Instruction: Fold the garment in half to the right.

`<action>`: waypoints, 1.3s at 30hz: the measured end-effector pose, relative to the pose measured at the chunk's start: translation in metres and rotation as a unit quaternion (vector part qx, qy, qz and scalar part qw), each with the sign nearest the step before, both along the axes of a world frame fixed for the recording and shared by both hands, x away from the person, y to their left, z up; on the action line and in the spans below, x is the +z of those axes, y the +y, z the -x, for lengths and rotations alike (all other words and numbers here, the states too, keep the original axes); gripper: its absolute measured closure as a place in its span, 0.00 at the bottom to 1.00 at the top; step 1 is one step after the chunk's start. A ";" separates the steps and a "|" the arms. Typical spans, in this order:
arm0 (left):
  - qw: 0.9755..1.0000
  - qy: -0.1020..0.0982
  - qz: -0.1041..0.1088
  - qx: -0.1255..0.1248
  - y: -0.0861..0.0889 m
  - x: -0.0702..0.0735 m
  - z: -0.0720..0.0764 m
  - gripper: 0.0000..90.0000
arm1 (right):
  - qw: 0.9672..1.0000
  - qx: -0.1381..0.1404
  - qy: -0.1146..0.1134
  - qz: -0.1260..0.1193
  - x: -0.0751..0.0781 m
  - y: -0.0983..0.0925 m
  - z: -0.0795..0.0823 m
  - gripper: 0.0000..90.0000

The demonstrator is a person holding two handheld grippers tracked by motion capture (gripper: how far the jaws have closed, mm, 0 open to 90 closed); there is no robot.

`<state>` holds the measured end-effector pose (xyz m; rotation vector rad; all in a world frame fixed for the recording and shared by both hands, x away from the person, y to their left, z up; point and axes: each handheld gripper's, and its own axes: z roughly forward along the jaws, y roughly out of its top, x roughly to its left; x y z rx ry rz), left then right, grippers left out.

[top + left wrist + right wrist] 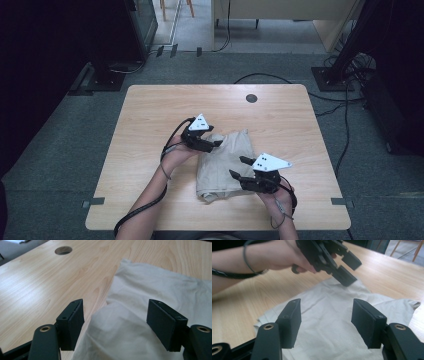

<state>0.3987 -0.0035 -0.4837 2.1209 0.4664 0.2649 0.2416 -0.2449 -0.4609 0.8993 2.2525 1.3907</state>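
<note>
Working over a pale wood table (150, 120) on grey carpet, I have the folded cloth (222, 162) lying near the front edge, bare wood all round it. My left claw (216, 143) hangs released over its left edge, my right claw (240, 167) released over its right side. A cable hole (251, 98) sits far back, cables (345, 100) beyond.

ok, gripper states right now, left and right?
Left gripper: open, holding nothing, jaws apart over the beige cloth.
Right gripper: open, holding nothing, above the same cloth.
</note>
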 end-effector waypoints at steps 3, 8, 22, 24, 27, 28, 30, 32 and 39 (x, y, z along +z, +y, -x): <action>1.000 0.002 0.001 0.004 0.005 -0.003 0.001 0.33 | 1.000 0.003 0.010 0.007 -0.008 0.004 -0.008 0.45; 1.000 0.011 0.006 0.005 0.010 -0.008 0.002 0.33 | 0.999 0.009 0.022 0.029 -0.018 0.009 -0.018 0.44; 0.999 0.019 -0.017 0.028 0.015 -0.026 -0.008 0.33 | 0.996 0.012 0.055 0.073 -0.052 0.011 -0.038 0.44; 0.999 0.023 -0.019 0.035 0.015 -0.031 -0.009 0.33 | 0.995 0.011 0.061 0.079 -0.055 0.011 -0.038 0.44; 0.999 0.020 -0.018 0.042 0.015 -0.033 -0.008 0.33 | 0.994 0.009 0.070 0.081 -0.058 0.009 -0.039 0.44; 0.999 0.020 -0.017 0.045 0.016 -0.033 -0.007 0.33 | 0.994 0.006 0.076 0.079 -0.058 0.008 -0.039 0.44; 0.998 0.020 -0.014 0.049 0.017 -0.031 -0.005 0.33 | 0.993 0.004 0.087 0.074 -0.059 0.006 -0.041 0.44; 0.998 0.018 -0.005 0.054 0.019 -0.028 -0.002 0.33 | 0.994 0.001 0.080 0.071 -0.056 0.004 -0.040 0.44; 0.998 0.019 0.016 0.062 0.028 -0.019 0.006 0.33 | 0.998 0.009 0.046 0.037 -0.044 -0.004 -0.041 0.36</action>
